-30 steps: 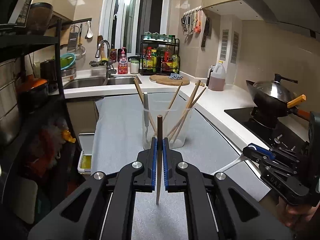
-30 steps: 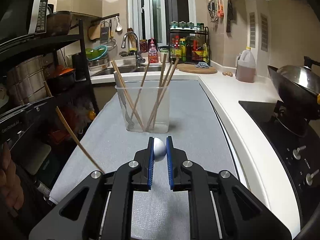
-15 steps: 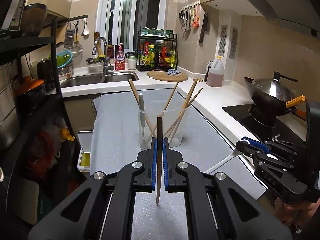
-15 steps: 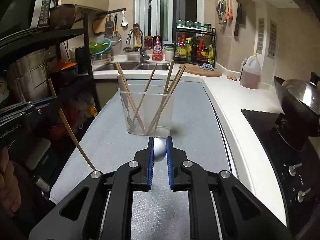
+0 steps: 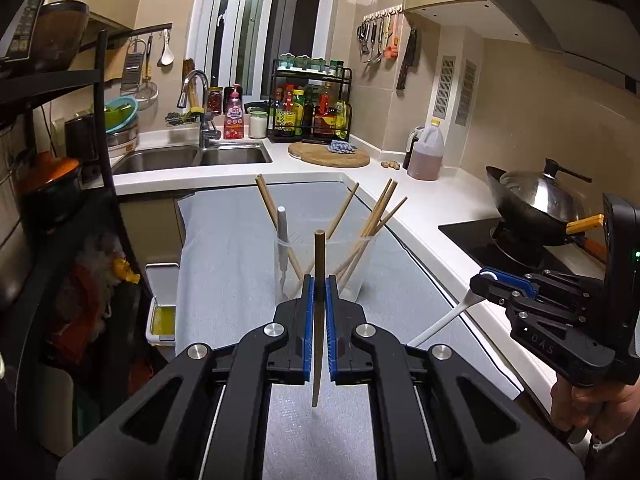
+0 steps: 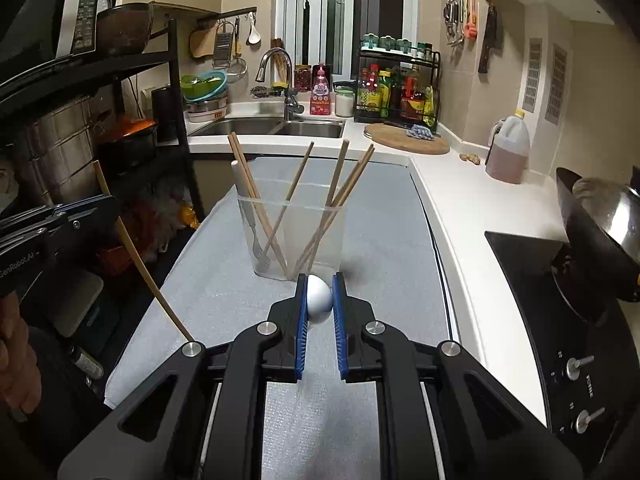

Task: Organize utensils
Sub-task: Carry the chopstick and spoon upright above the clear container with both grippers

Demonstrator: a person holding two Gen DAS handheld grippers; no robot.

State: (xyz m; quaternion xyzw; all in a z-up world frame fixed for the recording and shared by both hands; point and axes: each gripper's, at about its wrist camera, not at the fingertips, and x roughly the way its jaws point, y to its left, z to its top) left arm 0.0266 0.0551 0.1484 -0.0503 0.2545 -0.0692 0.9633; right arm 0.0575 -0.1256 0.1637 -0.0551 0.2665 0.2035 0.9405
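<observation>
My left gripper (image 5: pixel 319 285) is shut on a brown chopstick (image 5: pixel 318 332), which stands nearly upright between the blue pads above the grey mat (image 5: pixel 224 248). Just ahead is a clear cup (image 5: pixel 370 256) holding several chopsticks and a white-handled fork (image 5: pixel 282 232). My right gripper (image 6: pixel 320 290) is shut on the bowl of a white spoon (image 6: pixel 319 298), a little short of the cup (image 6: pixel 304 216). In the left wrist view the right gripper (image 5: pixel 484 282) is at the right, the spoon handle (image 5: pixel 440 322) slanting down-left. The right wrist view shows the left gripper (image 6: pixel 108 206) with its chopstick (image 6: pixel 136 252) at the left.
A double sink (image 5: pixel 192 158) and tap lie beyond the mat. A round cutting board (image 5: pixel 328 154), a bottle rack (image 5: pixel 310 110) and an oil jug (image 5: pixel 426 156) stand at the back. A wok (image 5: pixel 536 200) sits on the hob to the right, a black shelf unit (image 5: pixel 60 140) to the left.
Both grippers have risen with their loads; the cup sits lower in both views, and more of the mat shows around it. Neither grip has changed.
</observation>
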